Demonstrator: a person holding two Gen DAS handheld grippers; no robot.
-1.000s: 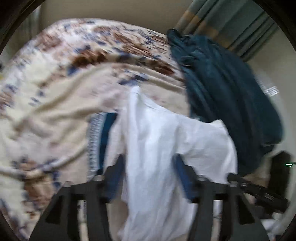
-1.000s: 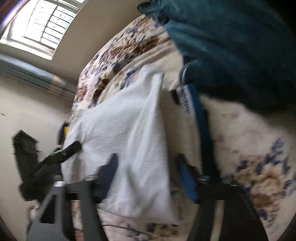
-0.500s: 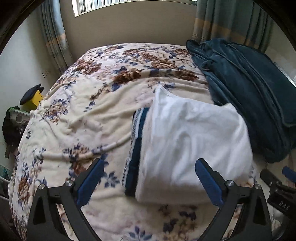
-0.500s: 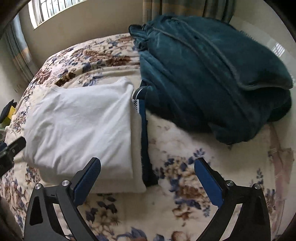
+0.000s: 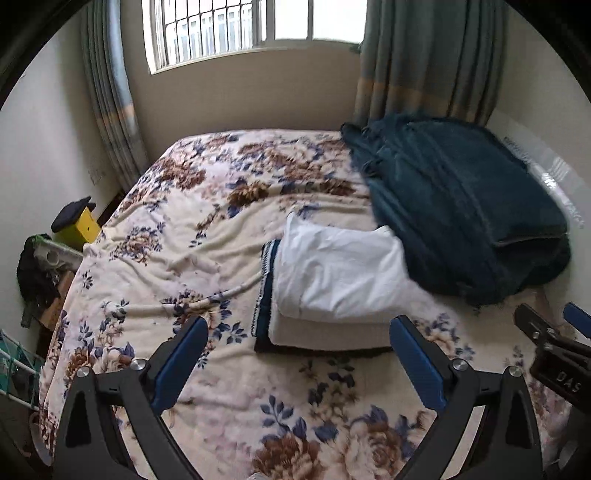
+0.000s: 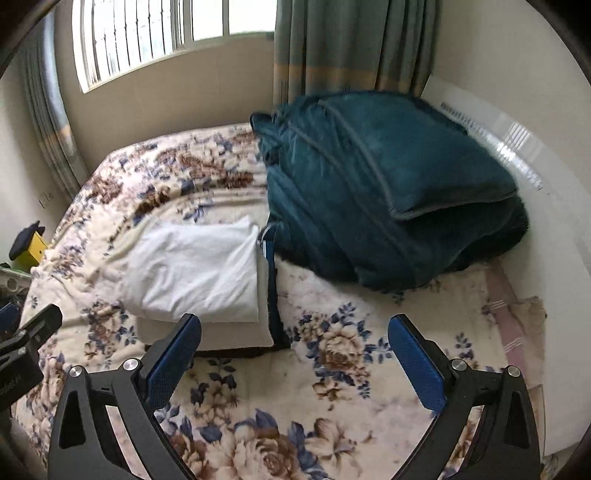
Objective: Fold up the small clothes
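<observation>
- A folded white garment (image 5: 338, 275) lies on top of a small stack on the bed, over a cream folded piece (image 5: 325, 334) and a dark blue one with a patterned edge (image 5: 264, 291)
- Just to the right of the stack a bulky teal blanket (image 5: 461, 210), plush and thick, is heaped against the wall, its near edge touching the pile
- The floral bedspread (image 5: 177, 258) is fleecy and rumpled, cream with brown and blue blooms
- Left gripper (image 5: 295, 354) hangs above the bedspread in front of the stack, its blue-padded jaws spread wide with nothing between them
- Right gripper (image 6: 293, 350) likewise stands wide apart and empty
- Grey-green curtains (image 5: 424, 59) frame a barred window (image 5: 251, 26); a yellow box (image 5: 86, 229) sits beside the bed at left
</observation>
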